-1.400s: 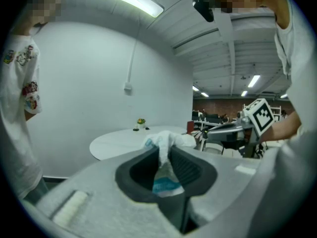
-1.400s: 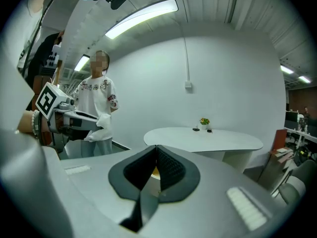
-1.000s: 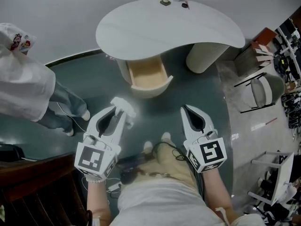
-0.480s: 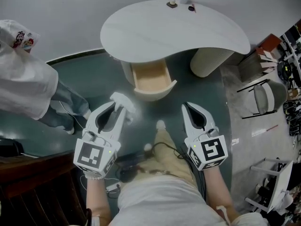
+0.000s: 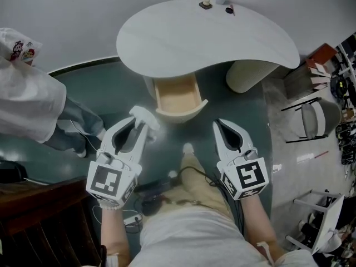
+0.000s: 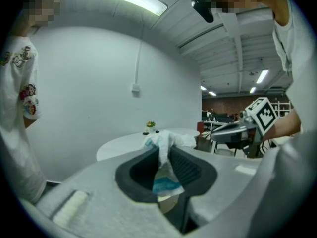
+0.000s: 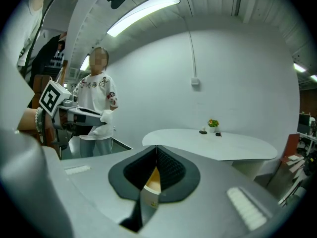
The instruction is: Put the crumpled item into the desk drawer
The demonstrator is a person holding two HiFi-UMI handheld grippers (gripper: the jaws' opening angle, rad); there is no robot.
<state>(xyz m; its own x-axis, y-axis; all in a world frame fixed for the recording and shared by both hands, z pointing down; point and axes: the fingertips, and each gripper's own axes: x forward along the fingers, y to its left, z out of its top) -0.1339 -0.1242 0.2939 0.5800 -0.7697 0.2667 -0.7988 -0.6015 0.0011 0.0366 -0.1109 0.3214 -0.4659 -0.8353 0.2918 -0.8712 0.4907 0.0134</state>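
Approach to the open drawer, seen from your head and along both tools. Your left gripper is clenched on the crumpled item, a white wad with a blue patch. It is pinched between the ribbed pads, and its loose end bunches out past the tips. Your right gripper is closed on nothing, its jaws meeting in a thin seam. The desk drawer stands pulled out from under the rounded white desk. Its pale wooden interior is bare and its curved front faces you. The governing relation is this: the drawer lies ahead of the loaded left tool and off to its right, roughly midway between your two grippers. The drawer's long axis runs straight away from you, back under the desk top. The left tool's own axis points forward with only a slight lean to the right, so its tips aim beside the drawer's left wall, not into the opening. Both tools stop short of the drawer front. The coming move probably calls for carrying the left tips rightward and forward until the wad hangs over the bare interior. Relative height cannot be read from above. A bystander stands well to the left, apart from that path.
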